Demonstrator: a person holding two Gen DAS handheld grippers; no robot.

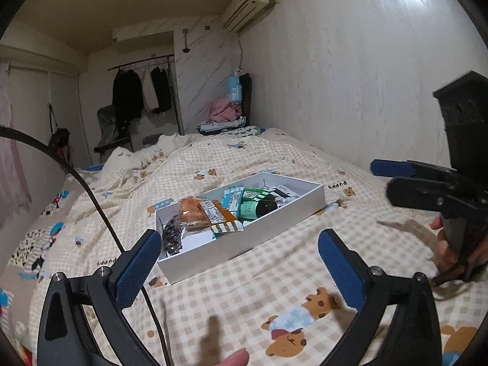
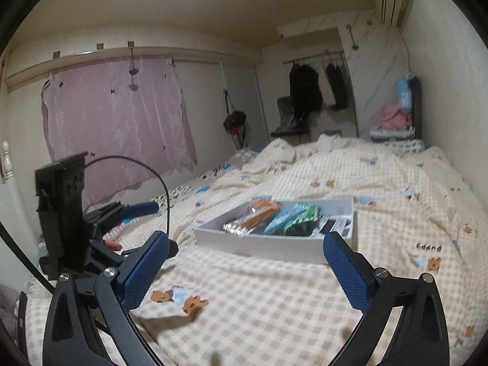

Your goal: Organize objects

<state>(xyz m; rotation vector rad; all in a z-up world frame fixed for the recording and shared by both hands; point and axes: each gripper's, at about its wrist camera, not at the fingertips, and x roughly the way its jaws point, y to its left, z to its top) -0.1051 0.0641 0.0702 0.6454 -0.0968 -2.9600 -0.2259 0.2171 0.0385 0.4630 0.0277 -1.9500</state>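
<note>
- My left gripper (image 1: 239, 248) is spread wide, with nothing between its pads.
- My right gripper (image 2: 245, 251) is spread wide too, and empty.
- Just ahead, the white box (image 1: 241, 248) of packets (image 1: 213, 213) sits on the checked quilt (image 1: 259, 302).
- Clothes (image 2: 305, 91) hang far behind.

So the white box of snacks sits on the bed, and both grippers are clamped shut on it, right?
Not quite. The white box of snacks does sit on the bed, but the left gripper and right gripper are open and hold nothing, as both wrist views show.
</note>
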